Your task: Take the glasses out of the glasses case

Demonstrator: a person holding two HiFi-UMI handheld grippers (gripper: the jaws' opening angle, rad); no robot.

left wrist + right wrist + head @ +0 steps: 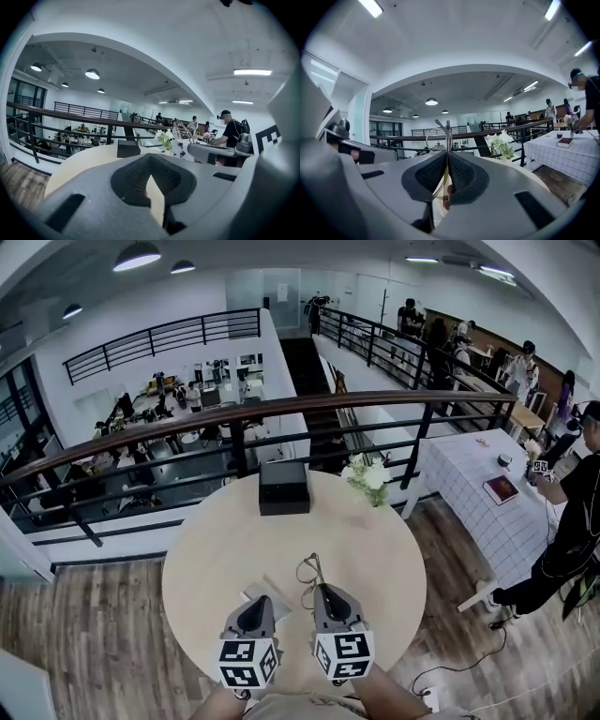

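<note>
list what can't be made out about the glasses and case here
- Head view: the black box is too small to tell whether it's the case, or open.
- Head view: the left gripper covers most of a pale flat thing; what it is is unclear.
- Right gripper view: the right gripper is shut on the glasses; its jaws hide the gripped part.

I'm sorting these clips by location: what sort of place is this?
Probably an open-plan office mezzanine: the railing overlooks desks on the floor below, and a staircase runs down beyond the round table.
</note>
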